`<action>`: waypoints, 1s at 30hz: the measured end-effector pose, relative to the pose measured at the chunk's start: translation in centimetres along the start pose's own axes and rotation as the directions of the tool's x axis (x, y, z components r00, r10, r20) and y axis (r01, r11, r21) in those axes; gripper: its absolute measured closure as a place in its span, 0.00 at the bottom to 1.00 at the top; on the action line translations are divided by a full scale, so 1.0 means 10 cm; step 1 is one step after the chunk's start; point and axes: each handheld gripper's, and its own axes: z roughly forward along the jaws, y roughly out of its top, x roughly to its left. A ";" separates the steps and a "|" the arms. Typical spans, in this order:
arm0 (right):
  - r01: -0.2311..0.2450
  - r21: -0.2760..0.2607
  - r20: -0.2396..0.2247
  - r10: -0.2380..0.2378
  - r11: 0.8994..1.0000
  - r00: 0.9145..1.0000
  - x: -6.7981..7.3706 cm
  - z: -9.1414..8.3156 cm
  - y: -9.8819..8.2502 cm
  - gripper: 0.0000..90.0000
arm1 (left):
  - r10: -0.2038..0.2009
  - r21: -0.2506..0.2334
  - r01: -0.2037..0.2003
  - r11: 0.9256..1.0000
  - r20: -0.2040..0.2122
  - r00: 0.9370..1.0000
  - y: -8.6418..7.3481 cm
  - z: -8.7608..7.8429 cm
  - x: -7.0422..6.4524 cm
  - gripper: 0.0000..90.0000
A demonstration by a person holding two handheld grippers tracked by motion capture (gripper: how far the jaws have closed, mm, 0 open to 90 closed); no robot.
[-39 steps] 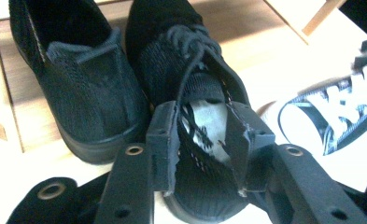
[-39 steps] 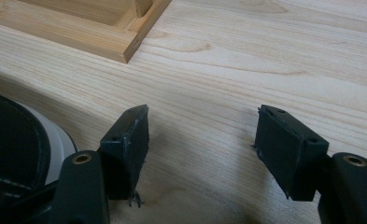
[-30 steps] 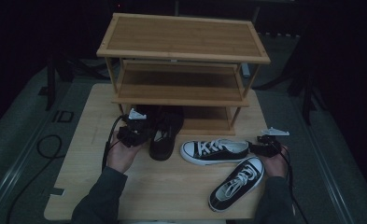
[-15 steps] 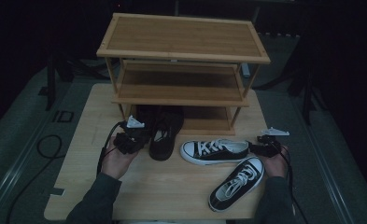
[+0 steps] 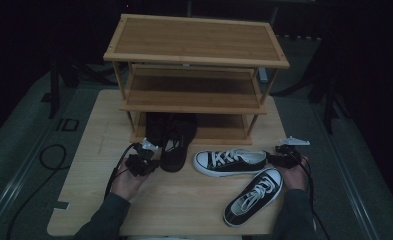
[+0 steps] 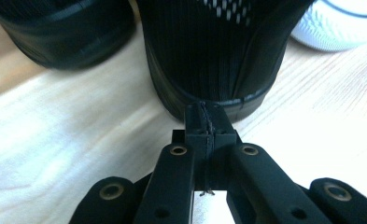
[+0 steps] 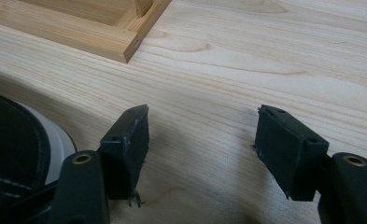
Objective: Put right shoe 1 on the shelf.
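Black shoe's heel (image 6: 209, 93) against closed fingers (image 6: 196, 122)

The setting is a staged recording area, not a home. A wooden table (image 5: 184, 200) stands alone on grey floor mats (image 5: 19, 165), with dark surroundings on all sides. Ahead of the left gripper (image 5: 143, 161) sits a bare shoe rack (image 5: 194, 50). Left of this gripper, a cable (image 5: 49, 155) loops across the mats. Black stand legs (image 5: 329, 95) rise beyond the right gripper (image 5: 284, 156).
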 end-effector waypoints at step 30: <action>0.002 0.001 0.000 -0.002 1.000 1.000 0.00 0.00 0.00 0.39 | 0.107 0.036 -0.107 0.994 0.002 0.994 0.19 0.23 -0.43 1.00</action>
